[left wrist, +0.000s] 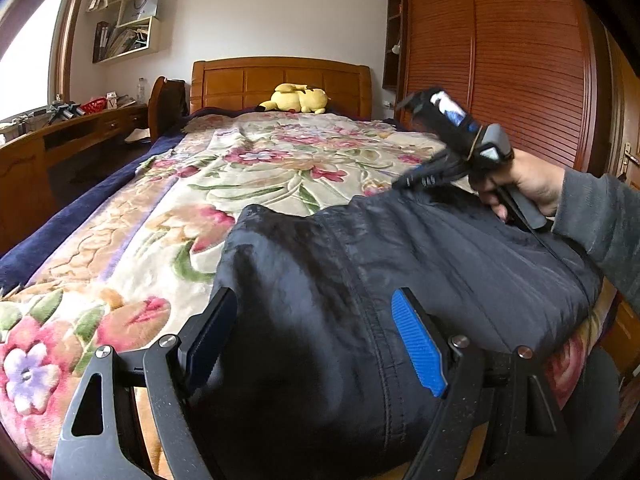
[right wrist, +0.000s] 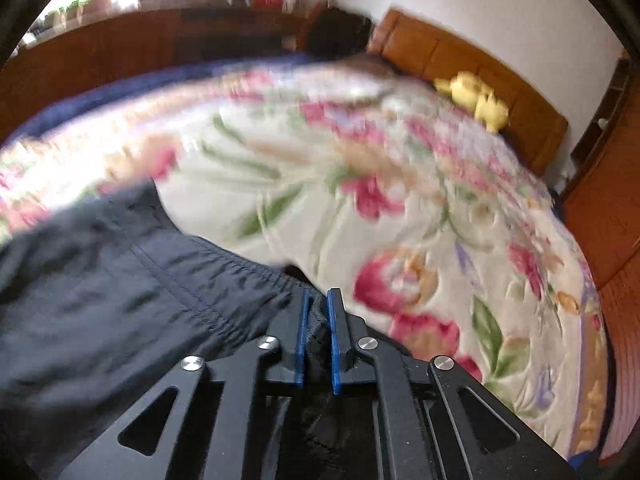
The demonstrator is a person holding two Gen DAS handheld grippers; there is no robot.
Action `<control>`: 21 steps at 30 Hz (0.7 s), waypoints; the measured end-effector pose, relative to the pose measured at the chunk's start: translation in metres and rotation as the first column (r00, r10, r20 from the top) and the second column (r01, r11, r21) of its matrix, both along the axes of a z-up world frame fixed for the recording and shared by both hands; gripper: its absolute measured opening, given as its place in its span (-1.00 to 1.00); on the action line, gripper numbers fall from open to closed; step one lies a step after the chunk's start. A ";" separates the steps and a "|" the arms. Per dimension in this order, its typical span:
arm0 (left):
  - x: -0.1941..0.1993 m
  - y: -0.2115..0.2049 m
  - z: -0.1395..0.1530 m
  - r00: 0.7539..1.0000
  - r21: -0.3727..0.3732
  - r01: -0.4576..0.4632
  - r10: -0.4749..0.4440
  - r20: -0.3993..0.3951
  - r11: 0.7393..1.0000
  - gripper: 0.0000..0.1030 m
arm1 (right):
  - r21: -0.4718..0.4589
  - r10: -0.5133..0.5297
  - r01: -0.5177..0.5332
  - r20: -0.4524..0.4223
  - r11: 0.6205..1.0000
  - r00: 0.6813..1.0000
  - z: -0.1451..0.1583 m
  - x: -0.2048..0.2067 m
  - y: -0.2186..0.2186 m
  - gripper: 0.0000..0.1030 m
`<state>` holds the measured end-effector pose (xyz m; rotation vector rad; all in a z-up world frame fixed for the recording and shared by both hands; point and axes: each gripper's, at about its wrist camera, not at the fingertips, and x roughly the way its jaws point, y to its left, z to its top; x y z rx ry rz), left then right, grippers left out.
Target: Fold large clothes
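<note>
Two tools work one dark jacket (left wrist: 400, 272) that lies bunched on the flowered bedspread (left wrist: 168, 208) at the near end of the bed. Our left tool (left wrist: 316, 332) stands wide, its blue pad (left wrist: 418, 348) and its black partner straddling a thick mound of the fabric without pinching it, as far as we can tell. Our right tool (right wrist: 318, 316) has its jaws drawn narrow on the gathered, stitched hem (right wrist: 248, 268) at the garment's far edge; a fold of cloth sits between the pads, so we judge it gripped.

We expect the jacket to handle as soft, limp and somewhat slick: the shell looks like thin woven nylon, lightly padded, so it will sag and slide rather than hold a crease. We judge the seams and hem the best places to take hold, since the doubled cloth there gives the pads something to bite. A grip on a single smooth layer could slip free, and a lift by one point would let the rest drag across the plush bedspread.
</note>
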<state>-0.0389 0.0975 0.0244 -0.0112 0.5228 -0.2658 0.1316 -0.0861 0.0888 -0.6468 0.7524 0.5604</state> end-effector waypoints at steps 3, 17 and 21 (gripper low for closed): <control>-0.001 0.004 0.000 1.000 -0.004 -0.010 0.010 0.001 1.000 0.56 | 0.022 -0.038 0.038 0.011 0.999 0.999 0.005 0.001 -0.014 -0.07; 0.001 0.004 0.000 1.000 -0.003 -0.013 0.013 -0.001 1.000 0.57 | 0.075 -0.383 0.389 -0.082 0.918 0.920 -0.002 0.015 -0.206 0.52; 0.002 -0.002 -0.003 1.000 0.016 -0.008 0.008 -0.005 1.000 0.57 | 0.112 -0.370 0.400 -0.219 0.910 0.903 -0.023 0.033 -0.220 0.30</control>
